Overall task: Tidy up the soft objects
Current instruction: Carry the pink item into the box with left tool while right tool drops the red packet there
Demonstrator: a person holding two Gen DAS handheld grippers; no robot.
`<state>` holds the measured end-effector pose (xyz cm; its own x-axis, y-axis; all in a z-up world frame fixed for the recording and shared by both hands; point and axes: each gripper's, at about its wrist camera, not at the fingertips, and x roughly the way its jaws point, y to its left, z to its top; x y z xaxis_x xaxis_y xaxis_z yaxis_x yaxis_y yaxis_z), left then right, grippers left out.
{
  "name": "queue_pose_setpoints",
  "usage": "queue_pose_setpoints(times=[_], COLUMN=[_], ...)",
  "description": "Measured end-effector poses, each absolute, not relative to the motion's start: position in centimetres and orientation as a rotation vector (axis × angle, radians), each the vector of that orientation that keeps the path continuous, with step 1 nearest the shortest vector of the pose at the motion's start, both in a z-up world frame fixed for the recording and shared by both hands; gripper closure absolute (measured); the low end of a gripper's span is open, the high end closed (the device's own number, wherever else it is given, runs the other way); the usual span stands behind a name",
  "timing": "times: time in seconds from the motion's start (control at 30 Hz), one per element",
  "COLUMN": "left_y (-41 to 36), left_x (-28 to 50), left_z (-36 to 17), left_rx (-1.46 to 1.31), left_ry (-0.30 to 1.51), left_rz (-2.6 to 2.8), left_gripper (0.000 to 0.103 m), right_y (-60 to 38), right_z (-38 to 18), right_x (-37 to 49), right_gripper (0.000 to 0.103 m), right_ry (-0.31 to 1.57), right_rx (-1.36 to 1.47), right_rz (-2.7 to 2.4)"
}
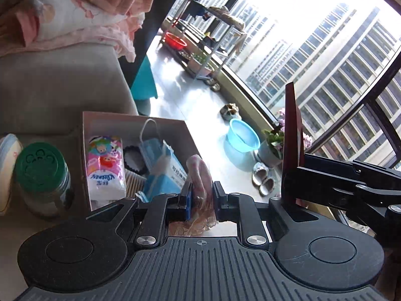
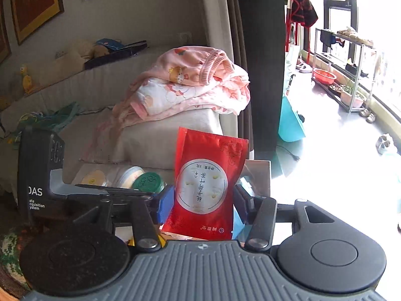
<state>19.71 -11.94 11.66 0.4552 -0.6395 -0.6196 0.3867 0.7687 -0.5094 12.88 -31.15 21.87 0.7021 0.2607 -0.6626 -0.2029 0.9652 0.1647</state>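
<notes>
My left gripper [image 1: 202, 195] is shut on a clear crinkly plastic packet with pinkish contents [image 1: 200, 175], held at the near right edge of an open white box [image 1: 130, 120]. The box holds a colourful tissue pack [image 1: 105, 168], blue face masks [image 1: 160, 165] and a black ridged lid. My right gripper [image 2: 204, 200] is shut on a red foil pouch with a white round label [image 2: 206, 183], held upright. In the left wrist view that pouch shows edge-on [image 1: 292, 135] to the right, in the right gripper's black fingers [image 1: 333, 175].
A green-lidded jar [image 1: 41, 175] and a round tin [image 1: 6, 165] stand left of the box. A grey sofa arm [image 2: 160, 135] carries folded pink clothes [image 2: 190, 87]. On the balcony floor are a blue basin [image 1: 241, 138], slippers, plants and a metal rack [image 1: 213, 40].
</notes>
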Motion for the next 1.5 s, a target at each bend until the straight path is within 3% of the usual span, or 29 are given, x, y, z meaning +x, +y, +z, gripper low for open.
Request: queue_pose_setpoints(times=[0.27,0.33,0.7,0.8,0.9,1.27,1.5], left_y=[-14.4,-14.9,-8.5,-6.9,-5.0,5.1,5.5], left_x=[23.8,23.7,22.4,21.3,19.2,12.5,10.7], left_z=[5.5,5.0,10.4,11.6,11.9,10.7,9.4], left_rx=[-0.02,0.078,-0.187,-0.229,-0.222,-0.342,-0.296], left_ry=[0.929,0.905,0.706,0.666,0.647,0.589,0.649], left_rz=[-0.531,-0.515,-0.614,-0.611,-0.596,-0.346,-0.304], left_gripper=[0.073,0.076,0.077,0.077,0.077,0.077,0.077], right_y=[-32.3,-32.0,-30.3,-29.3,-28.9,-28.7,-28.0], right_z=[16.4,14.9,7.9,7.4,7.5,11.5,12.0], right_x=[17.9,19.8,27.5,29.0,29.2,24.8,19.0], right_gripper=[0.052,0.052,0.051,0.041,0.039,0.039,0.039], right_ry=[0.815,0.846,1.007,1.027,1.013,0.874,0.818], right_rx=[0.121,0.136,0.137,0.144,0.157,0.086,0.087], right_rz=[0.263,0.25,0.203,0.231,0.241,0.214,0.257])
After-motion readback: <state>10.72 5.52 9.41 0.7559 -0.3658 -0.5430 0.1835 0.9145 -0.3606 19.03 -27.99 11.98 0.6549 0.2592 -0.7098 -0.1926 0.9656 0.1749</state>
